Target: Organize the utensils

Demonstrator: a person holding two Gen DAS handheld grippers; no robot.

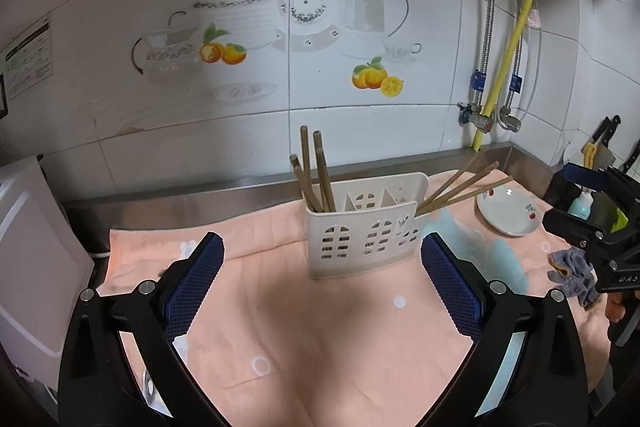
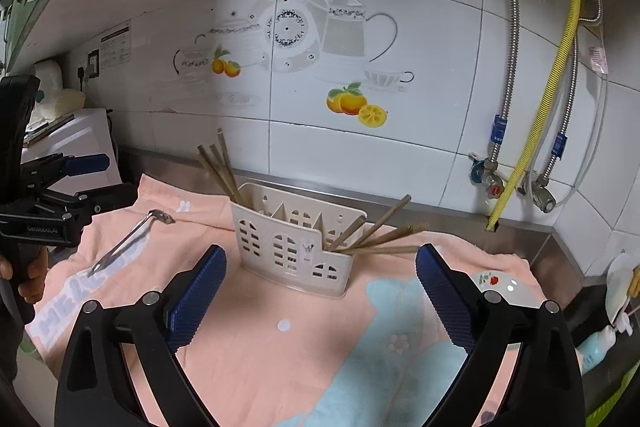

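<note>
Both grippers, left [image 1: 322, 281] and right [image 2: 320, 291], gaped empty before the caddy [image 2: 294, 251]. Best aimed next at the fork [image 2: 128, 243], pinched mid-handle, dropped upright into a free compartment.

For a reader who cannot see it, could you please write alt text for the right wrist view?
A white utensil caddy stands on a peach towel, chopsticks leaning out of its left end and more out of its right. The right tongs are open and empty before it; a metal fork lies left.
</note>
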